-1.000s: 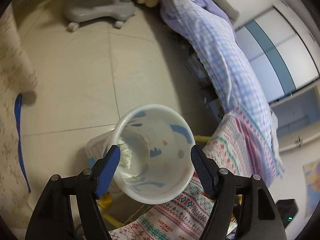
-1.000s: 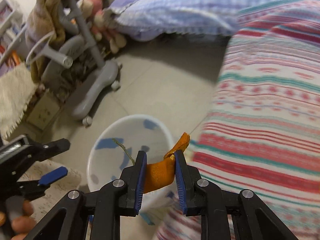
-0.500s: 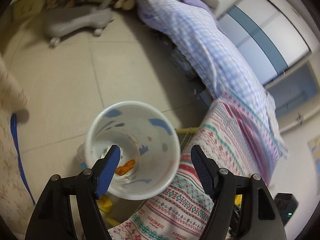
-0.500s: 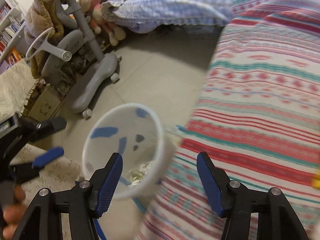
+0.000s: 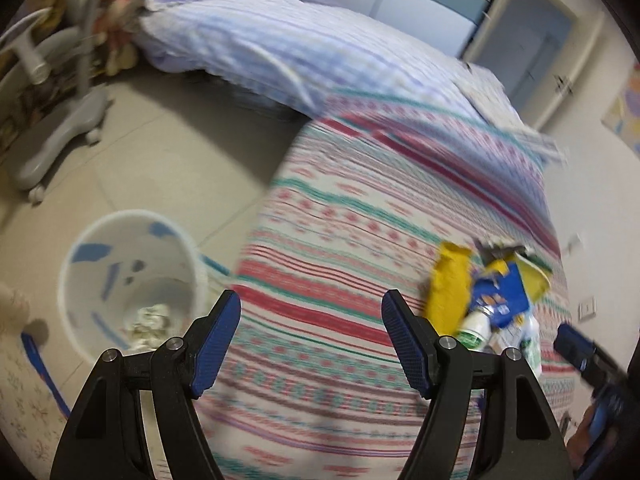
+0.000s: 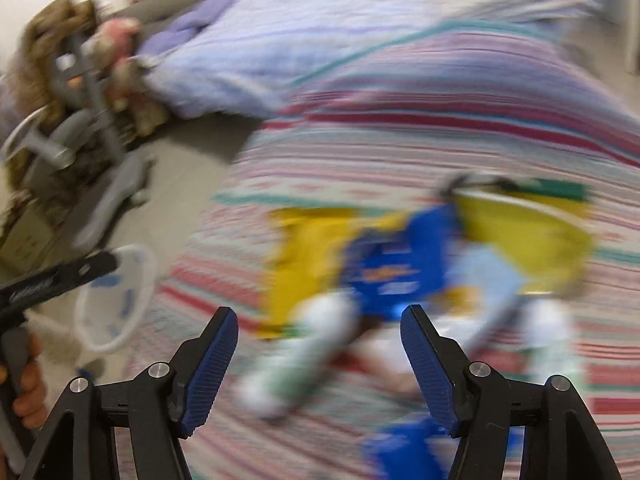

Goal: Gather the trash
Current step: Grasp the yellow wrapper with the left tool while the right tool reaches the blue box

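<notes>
A white bin with blue marks [image 5: 132, 280] stands on the floor beside the bed, crumpled paper at its bottom. My left gripper [image 5: 310, 324] is open and empty, over the bed's edge just right of the bin. A heap of trash lies on the striped blanket: a yellow wrapper [image 5: 450, 280], a blue packet [image 5: 500, 294] and small white bottles [image 5: 476, 326]. In the right wrist view the same heap is blurred: yellow wrapper [image 6: 304, 264], blue packet [image 6: 396, 268], white bottle [image 6: 304, 356]. My right gripper [image 6: 318, 342] is open and empty, close above the heap. The bin [image 6: 116, 300] shows at left.
A striped blanket [image 5: 360, 208] covers the bed, with a blue checked quilt [image 5: 288, 48] behind. A grey wheeled chair base [image 5: 60, 136] with soft toys stands on the tiled floor at left. A patterned rug [image 5: 24, 400] lies near the bin. A hand [image 6: 28, 392] holds the left gripper.
My right gripper dropped the orange peel into the bin, opened, and swung right over the trash heap. My left gripper let go of the bin and swung right towards the bed.
</notes>
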